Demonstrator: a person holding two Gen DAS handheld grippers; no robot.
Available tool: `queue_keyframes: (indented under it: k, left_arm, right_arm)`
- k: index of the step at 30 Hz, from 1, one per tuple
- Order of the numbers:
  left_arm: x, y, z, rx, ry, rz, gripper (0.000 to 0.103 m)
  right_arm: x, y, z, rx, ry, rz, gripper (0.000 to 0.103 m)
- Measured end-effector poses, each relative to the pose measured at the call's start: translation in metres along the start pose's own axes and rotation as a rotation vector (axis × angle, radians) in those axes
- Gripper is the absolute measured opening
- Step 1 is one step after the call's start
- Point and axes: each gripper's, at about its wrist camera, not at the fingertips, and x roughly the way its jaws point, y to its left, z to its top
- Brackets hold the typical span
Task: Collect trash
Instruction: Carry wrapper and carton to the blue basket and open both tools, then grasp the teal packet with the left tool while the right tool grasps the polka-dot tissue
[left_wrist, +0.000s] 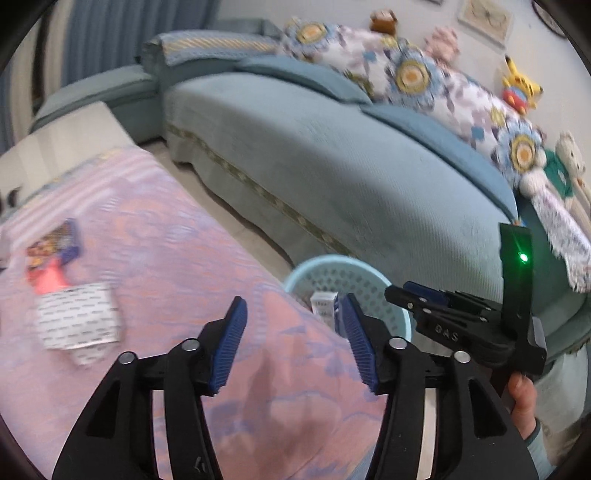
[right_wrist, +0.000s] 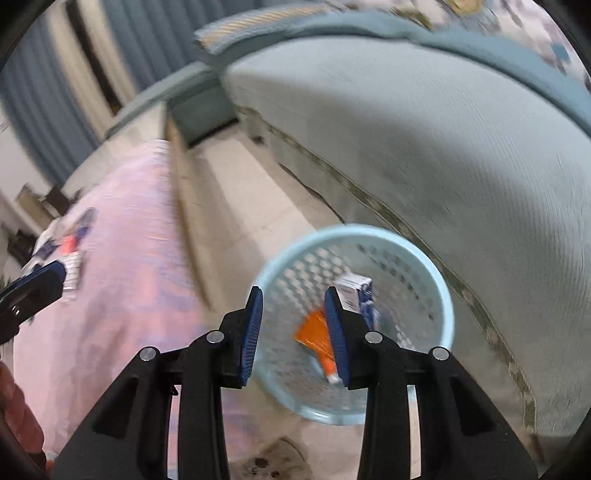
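Below the right tongs (right_wrist: 293, 334), which stand parted and grasp nothing, sits one round pale-blue perforated plastic basket (right_wrist: 439, 284) on the floor, holding two pieces of trash: one white-and-blue carton (right_wrist: 356, 293) and one orange wrapper (right_wrist: 314, 334). Left tongs (left_wrist: 291, 341) are released and empty over the pink-covered counter (left_wrist: 177, 258). Far left of them lie two more pieces: one white printed packet (left_wrist: 79, 321) and one red-and-blue wrapper (left_wrist: 51, 258).

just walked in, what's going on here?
A person with a gripper in each hand is clearing trash from a pink-covered table into a light blue basket on the floor by the sofa. Both the left gripper and the right gripper are open and empty. The basket holds a small carton and an orange wrapper; wrappers remain on the table.
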Motion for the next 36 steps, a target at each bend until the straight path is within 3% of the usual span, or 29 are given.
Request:
queue_keyframes:
  k: [8, 12, 14, 17, 21, 24, 36]
  left_arm:
    - [-0.096, 0.08, -0.013, -0.143, -0.182, 0.172, 0.061]
    - [-0.137, 0.143, -0.03, -0.262, -0.239, 0.293, 0.061]
    - [-0.149, 0.168, -0.038, -0.306, -0.248, 0.341, 0.061]
    - [-0.164, 0.209, -0.056, -0.375, -0.245, 0.413, 0.067]
    - [-0.171, 0.256, -0.082, -0.448, -0.213, 0.478, 0.072]
    - [-0.168, 0.277, -0.096, -0.484, -0.19, 0.511, 0.081]
    - [-0.131, 0.321, -0.101, -0.533, -0.093, 0.571, 0.081]
  right_arm:
    - [-0.028, 0.119, 0.011, -0.222, -0.108, 0.162, 0.032]
    - [-0.022, 0.177, 0.012, -0.317, -0.127, 0.198, 0.044]
    - [-0.016, 0.198, 0.011, -0.344, -0.128, 0.218, 0.044]
    - [0.006, 0.227, 0.013, -0.362, -0.093, 0.263, 0.045]
    - [0.035, 0.256, 0.011, -0.395, -0.05, 0.268, 0.059]
    - [0.055, 0.277, 0.004, -0.446, -0.024, 0.269, 0.06]
    - [0.089, 0.301, -0.01, -0.513, 0.008, 0.21, 0.06]
